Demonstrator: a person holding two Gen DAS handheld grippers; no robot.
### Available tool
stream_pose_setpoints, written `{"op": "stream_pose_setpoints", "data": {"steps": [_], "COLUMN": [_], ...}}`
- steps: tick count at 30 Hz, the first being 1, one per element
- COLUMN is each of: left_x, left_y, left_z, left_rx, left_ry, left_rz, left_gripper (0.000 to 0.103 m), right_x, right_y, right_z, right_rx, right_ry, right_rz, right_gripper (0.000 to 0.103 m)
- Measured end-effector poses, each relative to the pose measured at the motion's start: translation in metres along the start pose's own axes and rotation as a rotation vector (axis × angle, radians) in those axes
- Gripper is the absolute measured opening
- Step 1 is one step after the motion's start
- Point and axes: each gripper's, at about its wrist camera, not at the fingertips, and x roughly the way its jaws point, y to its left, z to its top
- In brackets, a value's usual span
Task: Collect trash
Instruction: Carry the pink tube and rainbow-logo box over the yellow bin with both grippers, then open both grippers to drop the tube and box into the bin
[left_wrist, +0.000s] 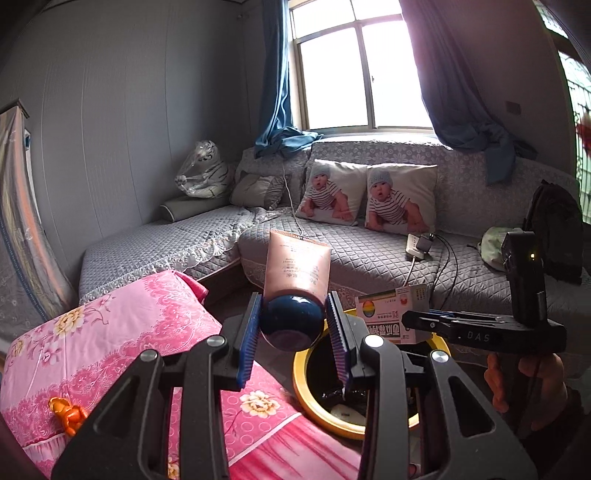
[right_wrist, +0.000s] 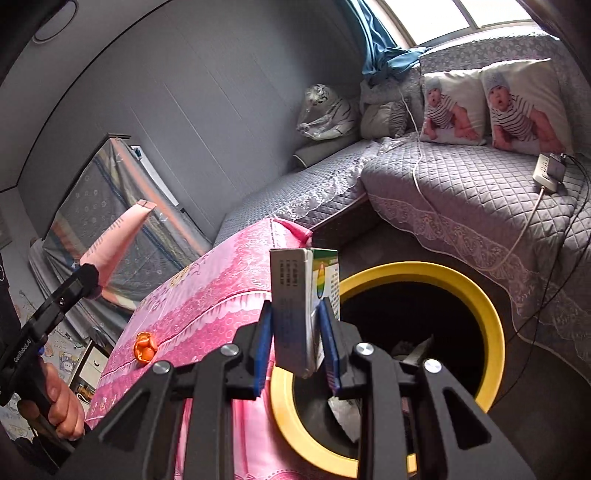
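You've got a pink floral cloth (left_wrist: 122, 332) with an orange toy (left_wrist: 66, 408) on it, grey quilted sofa (left_wrist: 369, 254), two baby-print pillows (left_wrist: 400, 197), plush tiger (left_wrist: 205, 170).

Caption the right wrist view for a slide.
Right tongs hold a small carton above the yellow-rimmed bin.

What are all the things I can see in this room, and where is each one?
Tube: 1, pink with dark blue cap, clamped in the left gripper.
Small box: 1, white with a rainbow print, clamped in the right gripper.
Bin: 1, yellow rim, black inside, on the floor beside the pink cloth.
Pink cloth: 1, floral, draped over furniture.
Orange toy: 1, on the pink cloth.
Baby pillows: 2, white, on the sofa.
Sofa: 1, grey quilted, under the window.
Plush tiger: 1, white, plastic-wrapped, sofa corner.
Power strip: 1, white, on the sofa.
Left gripper: black, blue pads.
Right gripper: the same.
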Motion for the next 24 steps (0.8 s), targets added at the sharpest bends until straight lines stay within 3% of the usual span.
{"op": "stream_pose_setpoints", "data": {"steps": [13,15,21,22,23,24], "left_x": [0.080,0.092,0.116,0.119,0.120,0.120], "left_y": [-0.038,-0.040,-0.035,-0.030,-0.023,-0.016], "left_z": [-0.005,-0.009,-0.018,-0.020,-0.022,-0.023], "left_rx": [0.001,-0.005,-0.035,-0.055,-0.083,-0.116], "left_ry": [0.093,0.111,0.139,0.150,0.162,0.166], "left_rz": [-0.091,-0.093,-0.083,-0.084,-0.088,-0.086], "left_gripper": [0.032,0.028,0.029,0.036,0.052,0.061], "right_x": [0.015,0.017,0.022,0.021,0.019,0.017], "right_y": [-0.062,-0.065,-0.068,-0.068,-0.070,-0.072], "right_z": [-0.014,-0.015,-0.017,-0.016,-0.014,-0.014], "right_rx": [0.128,0.130,0.131,0.131,0.139,0.146], "right_ry": [0.039,0.042,0.049,0.041,0.030,0.023], "right_rz": [-0.071,-0.084,-0.120,-0.135,-0.150,-0.160], "right_gripper": [0.024,0.024,0.026,0.028,0.030,0.037]}}
